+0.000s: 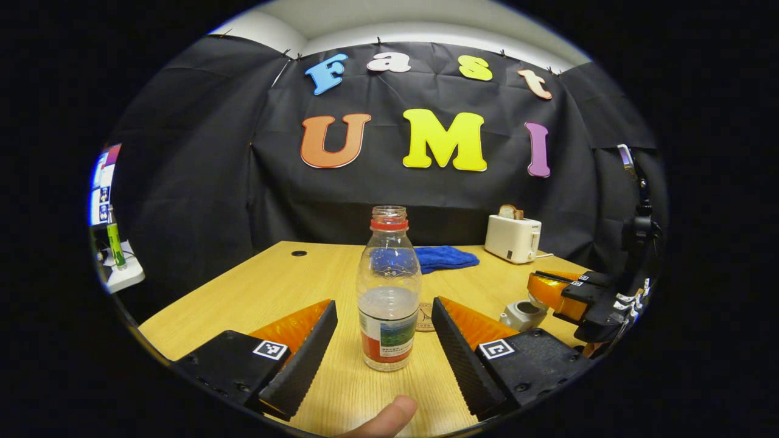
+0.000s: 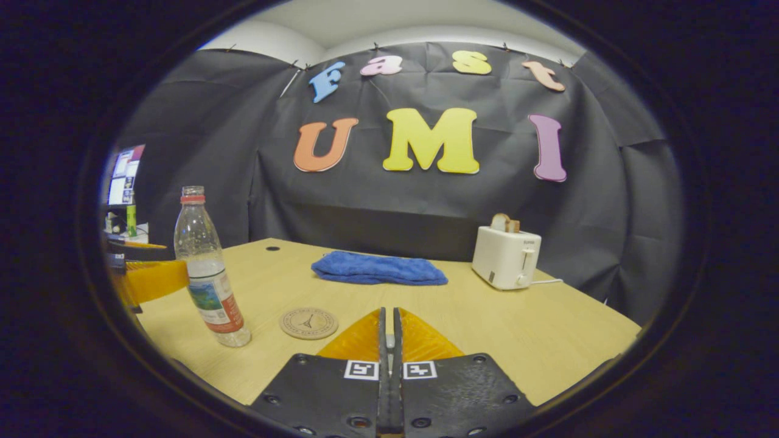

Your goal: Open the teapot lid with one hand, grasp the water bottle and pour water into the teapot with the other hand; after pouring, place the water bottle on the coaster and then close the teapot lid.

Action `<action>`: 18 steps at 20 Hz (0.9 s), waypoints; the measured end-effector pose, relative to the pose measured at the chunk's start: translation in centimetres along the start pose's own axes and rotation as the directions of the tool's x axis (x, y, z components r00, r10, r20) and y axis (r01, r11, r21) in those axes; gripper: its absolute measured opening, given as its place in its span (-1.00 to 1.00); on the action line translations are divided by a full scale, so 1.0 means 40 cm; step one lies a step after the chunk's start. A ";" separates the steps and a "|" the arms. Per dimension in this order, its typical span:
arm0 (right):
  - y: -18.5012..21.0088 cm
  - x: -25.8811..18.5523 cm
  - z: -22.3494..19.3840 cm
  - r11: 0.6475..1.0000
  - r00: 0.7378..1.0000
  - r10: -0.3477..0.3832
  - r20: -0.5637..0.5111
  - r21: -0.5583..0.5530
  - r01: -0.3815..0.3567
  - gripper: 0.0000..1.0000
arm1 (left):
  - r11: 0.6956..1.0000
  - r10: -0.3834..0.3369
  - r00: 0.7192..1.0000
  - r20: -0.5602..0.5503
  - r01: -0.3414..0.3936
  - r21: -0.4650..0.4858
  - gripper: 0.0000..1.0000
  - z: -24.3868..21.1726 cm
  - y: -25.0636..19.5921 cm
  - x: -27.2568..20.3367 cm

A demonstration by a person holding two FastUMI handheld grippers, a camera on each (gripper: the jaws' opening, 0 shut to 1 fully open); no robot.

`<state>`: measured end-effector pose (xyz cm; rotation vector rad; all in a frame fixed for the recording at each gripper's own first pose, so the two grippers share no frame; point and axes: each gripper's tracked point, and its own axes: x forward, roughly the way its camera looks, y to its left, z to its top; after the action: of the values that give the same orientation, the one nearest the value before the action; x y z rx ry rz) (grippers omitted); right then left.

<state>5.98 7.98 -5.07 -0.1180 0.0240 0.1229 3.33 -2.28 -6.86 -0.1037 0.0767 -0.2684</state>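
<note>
A clear, uncapped water bottle (image 1: 388,292), about half full, stands on the wooden table (image 1: 274,286). It sits between the wide-apart fingers of my left gripper (image 1: 383,304), which is open and not touching it. Just behind the bottle lies the round coaster (image 1: 426,317). To the right sits a pale teapot (image 1: 518,315) with its top open. My right gripper (image 1: 543,287) hovers over it, with a pale rounded piece, apparently the lid, under its tips. In the right gripper view my right gripper (image 2: 389,311) is shut, with the bottle (image 2: 207,274) and coaster (image 2: 308,322) to its left.
A blue cloth (image 2: 377,269) lies at the back of the table and a white toaster (image 2: 506,255) with bread in it stands at the back right. A person's fingertip (image 1: 384,418) shows at the near edge. A screen (image 2: 122,173) stands beyond the table's left side.
</note>
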 end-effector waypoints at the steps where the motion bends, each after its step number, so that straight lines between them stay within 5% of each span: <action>1: -0.010 -0.005 0.008 1.000 1.000 -0.004 0.012 -0.008 0.004 -1.00 | 1.000 -0.018 1.000 0.008 0.018 -0.002 0.96 -0.005 -0.006 0.006; 8: -0.073 -0.020 0.020 0.999 0.999 -0.022 0.024 0.033 0.021 -1.00 | 0.997 0.031 0.999 -0.038 -0.028 0.070 0.96 -0.071 0.023 0.080; 12: -0.099 -0.008 0.001 0.998 1.000 -0.030 0.010 0.049 0.029 -1.00 | 0.999 0.025 1.000 -0.002 -0.025 0.034 0.96 -0.044 0.020 0.120; 13: -0.109 -0.003 -0.006 0.998 0.999 -0.034 0.004 0.058 0.034 -1.00 | 1.000 0.023 1.000 -0.005 -0.023 0.017 0.80 -0.041 0.019 0.128; 15: -0.130 0.000 -0.023 0.996 0.999 -0.044 -0.011 0.081 0.045 -1.00 | 1.000 0.003 1.000 0.013 -0.003 -0.016 0.95 -0.026 0.005 0.147; 18: -0.161 -0.009 -0.029 0.992 0.998 -0.059 -0.028 0.112 0.062 -1.00 | 1.000 -0.017 0.999 0.035 0.017 -0.002 0.62 -0.021 -0.013 0.147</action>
<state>6.41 1.46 -5.48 -0.0068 0.0518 0.0592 8.78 -4.45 -8.00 -0.1116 0.0417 -0.2835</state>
